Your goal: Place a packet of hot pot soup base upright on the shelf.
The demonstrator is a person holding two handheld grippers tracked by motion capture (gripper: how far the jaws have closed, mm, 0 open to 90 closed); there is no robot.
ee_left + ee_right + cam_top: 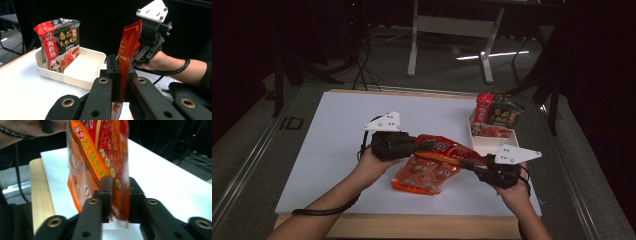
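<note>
A red sauce packet (446, 149) hangs a little above the table, held edge-up between both grippers. My left gripper (426, 146) is shut on its left end, and in the left gripper view the jaws (121, 73) pinch the packet's thin edge (128, 47). My right gripper (473, 166) is shut on the right end, clamping the packet (107, 152) low down between its jaws (119, 188). An orange packet (424, 176) lies flat on the white table right under the held one.
A white tray (493, 144) sits at the table's right, with a red and black packet (498, 114) standing at its far end. In the left gripper view that packet (60, 42) leans in the tray (83, 73). The wooden table edge (41, 192) is close.
</note>
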